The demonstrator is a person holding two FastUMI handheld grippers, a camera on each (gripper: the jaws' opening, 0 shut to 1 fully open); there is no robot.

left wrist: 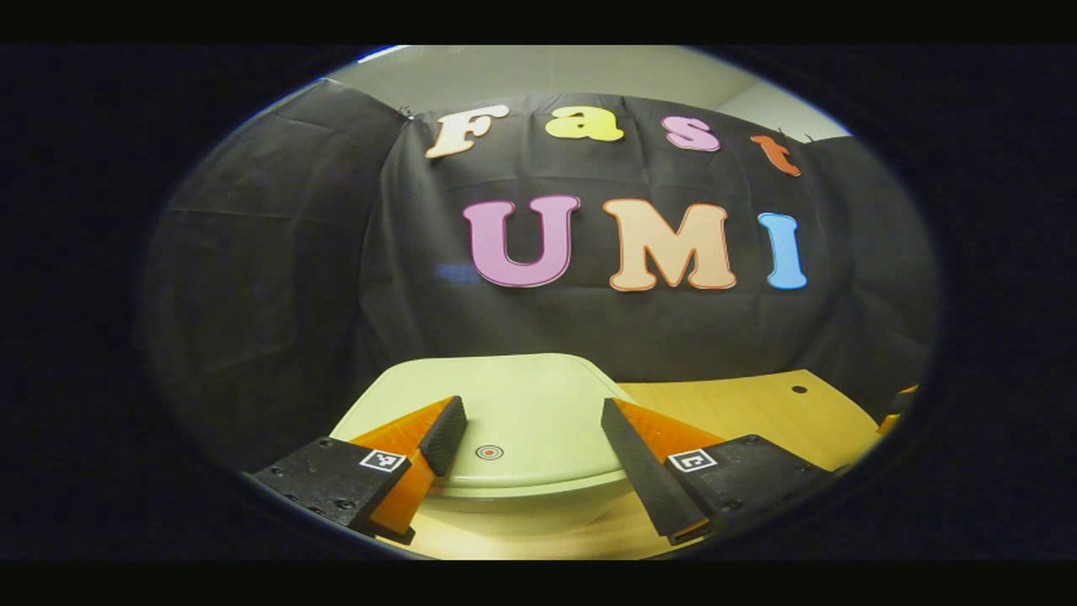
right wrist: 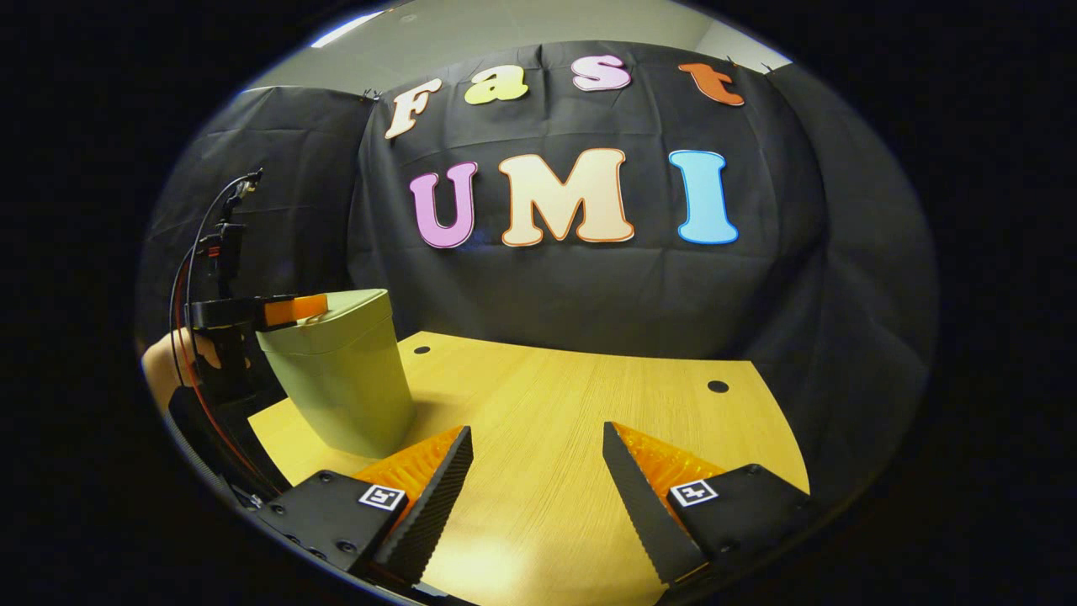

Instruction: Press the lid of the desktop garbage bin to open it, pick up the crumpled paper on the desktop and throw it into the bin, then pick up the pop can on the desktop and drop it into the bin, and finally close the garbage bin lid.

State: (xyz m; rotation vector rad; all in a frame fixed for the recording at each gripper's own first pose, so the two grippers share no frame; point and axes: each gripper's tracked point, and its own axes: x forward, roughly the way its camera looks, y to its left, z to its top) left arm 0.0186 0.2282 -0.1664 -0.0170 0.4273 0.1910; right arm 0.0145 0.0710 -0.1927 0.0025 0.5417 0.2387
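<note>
Over the pale green plastic bin (left wrist: 505, 421) near the wooden bench's (right wrist: 572, 404) left edge, the left gripper (left wrist: 533, 446) hovers, jaws spread, probably lining up to press its closed lid (left wrist: 513, 404). The right gripper (right wrist: 536, 480) waits, jaws spread, over bare bench.

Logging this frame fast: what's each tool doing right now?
Left tool: open, holding nothing, poised over the closed bin lid.
Right tool: open, holding nothing, above the desktop.

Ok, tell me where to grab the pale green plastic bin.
Probably the lip under the closed lid, from the near side where the left gripper hangs open: the pale green plastic bin tapers downward, so smooth lower walls would likely slip.
</note>
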